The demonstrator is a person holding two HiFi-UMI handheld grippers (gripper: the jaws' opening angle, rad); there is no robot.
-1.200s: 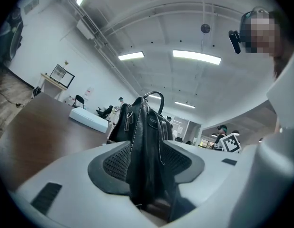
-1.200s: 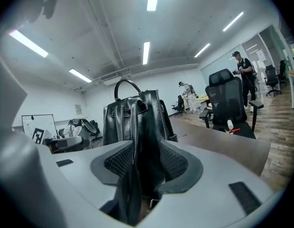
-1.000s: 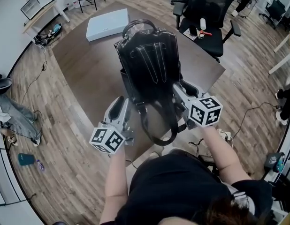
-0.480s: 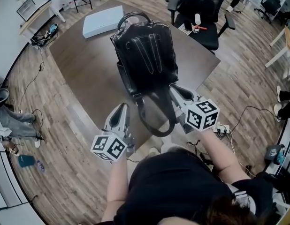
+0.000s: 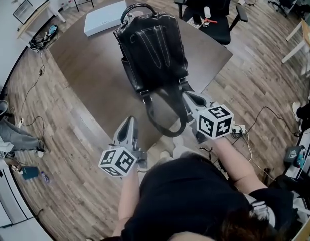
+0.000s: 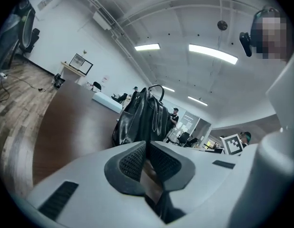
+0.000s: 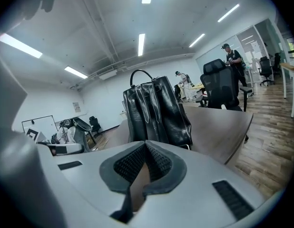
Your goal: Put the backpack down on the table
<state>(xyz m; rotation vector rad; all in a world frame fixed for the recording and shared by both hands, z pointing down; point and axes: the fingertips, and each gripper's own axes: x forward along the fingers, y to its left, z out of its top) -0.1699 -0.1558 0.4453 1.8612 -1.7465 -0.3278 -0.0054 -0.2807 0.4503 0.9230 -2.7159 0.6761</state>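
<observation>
Both sets of jaws have just been closing and now stand shut with nothing between the pads: the left gripper and the right gripper each show their ribbed pads meeting on empty air. Beyond them, the black backpack stands upright on the brown table, clear of both grippers. The right gripper lies near its lower corner, the left one further off at the near edge. Its shoulder straps hang in a loop over the table's near edge. We judge the shell to be glossy leather or an imitation, soft-sided yet firm enough to hold its own shape, fairly heavy, and slick under rubber pads, so a pinch on the flat panels would likely slip. The arched top handle is in our judgement the soundest hold, with the straps second. A white box sits on the far corner, and an office chair stands beyond the table.
</observation>
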